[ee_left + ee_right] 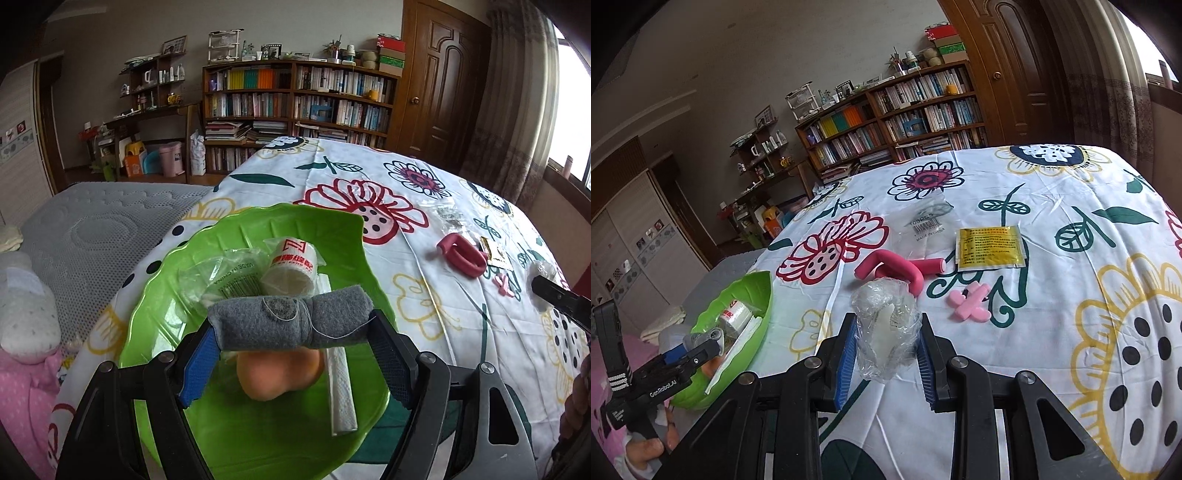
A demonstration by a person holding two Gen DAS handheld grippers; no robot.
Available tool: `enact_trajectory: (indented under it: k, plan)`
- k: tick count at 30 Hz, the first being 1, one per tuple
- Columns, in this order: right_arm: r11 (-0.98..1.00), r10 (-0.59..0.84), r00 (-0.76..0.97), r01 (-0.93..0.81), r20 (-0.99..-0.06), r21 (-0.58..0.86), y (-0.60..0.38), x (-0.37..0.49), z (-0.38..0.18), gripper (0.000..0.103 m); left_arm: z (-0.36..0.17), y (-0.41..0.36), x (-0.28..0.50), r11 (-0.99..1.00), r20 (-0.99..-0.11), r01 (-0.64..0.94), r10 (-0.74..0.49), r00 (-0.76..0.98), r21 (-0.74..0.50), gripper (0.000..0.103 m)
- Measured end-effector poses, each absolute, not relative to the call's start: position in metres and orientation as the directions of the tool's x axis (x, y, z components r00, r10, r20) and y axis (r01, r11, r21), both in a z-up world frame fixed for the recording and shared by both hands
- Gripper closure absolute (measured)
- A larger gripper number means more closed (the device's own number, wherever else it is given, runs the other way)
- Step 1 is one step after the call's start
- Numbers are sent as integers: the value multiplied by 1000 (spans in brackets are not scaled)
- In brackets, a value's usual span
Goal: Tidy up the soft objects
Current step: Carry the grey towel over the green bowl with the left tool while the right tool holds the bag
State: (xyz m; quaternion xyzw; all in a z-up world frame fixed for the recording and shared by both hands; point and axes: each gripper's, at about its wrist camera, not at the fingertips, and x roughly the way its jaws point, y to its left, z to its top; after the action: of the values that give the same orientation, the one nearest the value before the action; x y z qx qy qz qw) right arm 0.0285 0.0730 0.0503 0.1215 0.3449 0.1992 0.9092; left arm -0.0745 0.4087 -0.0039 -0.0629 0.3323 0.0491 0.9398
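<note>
A: Nearest the lens, left gripper [295,330]: jaws clenched end-to-end on a rolled grey felt bundle tied with white thread [291,325], held just above the lime-green scalloped plastic bowl [155,295].

B: Handling?

A: Looks light, soft, compressible. The pads squeeze its two ends; the thread waist is the firmer place to take it, I judge. Low slip risk on felt.

B: In the bowl already?

A: A white printed bandage roll [291,269], a clear crinkled packet with barcode [221,273], a long folded white paper strip [341,391], and a peach-coloured soft lump [277,376] directly under the felt. Crowded; the roll may land on the lump and tip toward the rim.

B: Right side?

A: Right gripper [886,350] grasps a crumpled clear plastic wrap with something white inside [886,325], at or just above the flower-print white cloth [1071,206]; I cannot tell whether it touches. Slippery film, weightless-looking; could slide from the pads.

B: Loose items?

A: Bent pink foam roller [897,271] just beyond the wrap, small pale-pink foam pieces [971,301] near it, a yellow printed sachet [990,247], an empty clear bag [927,221]. The bowl sits well left at the cloth's edge; the left gripper stands over it, in the way.
</note>
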Motion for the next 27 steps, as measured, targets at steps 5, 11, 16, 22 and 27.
enact_trajectory:
  k: [5,11,16,22,27]
  plan:
    - [877,478,658,-319,-582,359,96,25,50,71,-8,424,-83,984,-636,-153,63,769,-87,26]
    - [858,513,629,-373,-583,353,123,22,53,71,-12,432,-90,985,-645,-152,64,761,-82,25]
    - [841,541,606,-411,-584,352,145,19,54,71,-11,436,-96,986,-652,-138,42,757,-97,23]
    - [821,566,581,-456,-584,342,168,17,57,71,-15,440,-102,985,-663,-123,13,749,-119,20]
    - [805,586,566,-490,-580,335,185,15,60,71,-17,447,-106,982,-667,-127,2,745,-139,20]
